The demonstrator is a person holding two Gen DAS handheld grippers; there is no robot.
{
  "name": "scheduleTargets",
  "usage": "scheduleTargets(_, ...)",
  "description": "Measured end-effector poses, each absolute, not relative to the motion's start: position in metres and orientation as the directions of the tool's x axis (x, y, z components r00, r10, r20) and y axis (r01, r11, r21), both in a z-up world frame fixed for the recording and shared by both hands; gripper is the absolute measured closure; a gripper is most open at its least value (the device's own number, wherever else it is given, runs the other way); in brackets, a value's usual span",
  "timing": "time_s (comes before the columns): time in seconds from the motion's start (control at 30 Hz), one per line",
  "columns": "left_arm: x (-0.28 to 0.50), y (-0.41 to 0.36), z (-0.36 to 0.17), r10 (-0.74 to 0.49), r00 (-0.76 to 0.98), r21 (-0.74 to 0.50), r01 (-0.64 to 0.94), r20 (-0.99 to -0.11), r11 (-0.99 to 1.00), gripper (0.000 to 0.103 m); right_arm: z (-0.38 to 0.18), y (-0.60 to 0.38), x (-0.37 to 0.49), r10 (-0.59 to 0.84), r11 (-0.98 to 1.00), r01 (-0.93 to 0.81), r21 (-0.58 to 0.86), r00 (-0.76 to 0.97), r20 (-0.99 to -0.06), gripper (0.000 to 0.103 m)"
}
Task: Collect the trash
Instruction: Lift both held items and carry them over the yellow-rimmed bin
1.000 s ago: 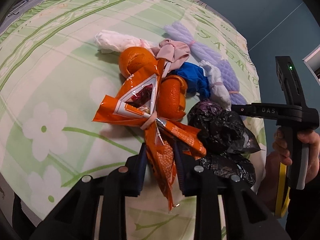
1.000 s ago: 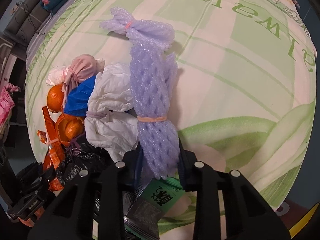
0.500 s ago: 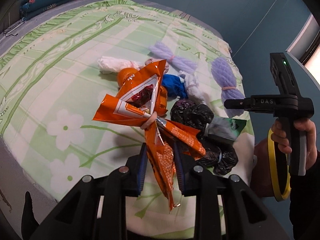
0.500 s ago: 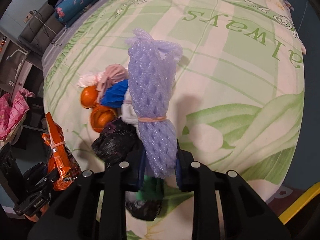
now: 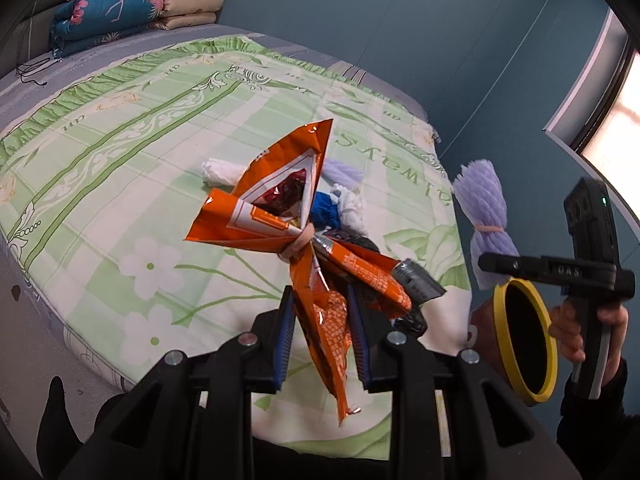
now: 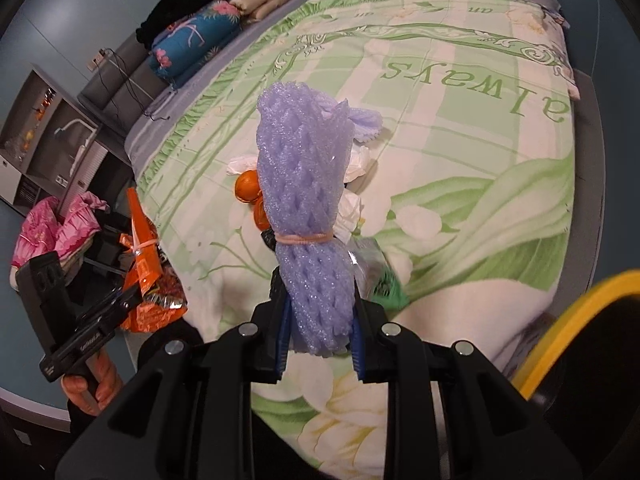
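My left gripper (image 5: pixel 322 336) is shut on an orange snack wrapper (image 5: pixel 280 216) tied with a rubber band and holds it in the air above the bed's near edge. My right gripper (image 6: pixel 318 332) is shut on a purple foam net (image 6: pixel 304 204) bound with a band, also lifted off the bed. That same net (image 5: pixel 484 208) shows at the right of the left wrist view, just above a bin with a yellow rim (image 5: pixel 524 336). The pile left on the bed (image 6: pixel 480 152) holds an orange (image 6: pixel 248 188), white crumpled paper (image 5: pixel 224 172), a blue scrap (image 5: pixel 324 210) and a green packet (image 6: pixel 386 284).
Folded quilts (image 5: pixel 120 12) lie at the bed's far end. The yellow-rimmed bin (image 6: pixel 576 312) stands off the bed's near corner. Pink bedding (image 6: pixel 56 228) and a shelf (image 6: pixel 44 128) are beside the bed on the left. A blue wall runs behind the bed.
Both grippers have risen and pulled back from the pile, each carrying its item. The foam net came off the bed and now hangs over the bin's rim.
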State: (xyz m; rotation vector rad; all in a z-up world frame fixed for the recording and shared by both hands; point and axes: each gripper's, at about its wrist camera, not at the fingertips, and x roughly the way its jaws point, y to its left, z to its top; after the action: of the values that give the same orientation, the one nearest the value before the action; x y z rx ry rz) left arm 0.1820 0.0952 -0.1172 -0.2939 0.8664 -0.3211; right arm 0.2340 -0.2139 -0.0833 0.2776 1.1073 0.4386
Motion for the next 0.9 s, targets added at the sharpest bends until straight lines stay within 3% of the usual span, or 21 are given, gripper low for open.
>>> scheduleTargets(0.43, 0.155, 0.039, -0.080, -0.459, 0.598, -0.360, 0.286, -0.657, 0.888, 0.079, -0.055, -0.296, 0.152, 0.474, 0.862, -0.115, 0.494, 0.528, -0.704, 0.080)
scheduleTargets(0.9, 0.155, -0.049, -0.051, -0.560, 0.498, -0.375, 0.427, -0.662, 0.823, 0.079, -0.040, -0.370, 0.115, 0.348, 0.878, 0.023, 0.479, 0.656, -0.670, 0.079)
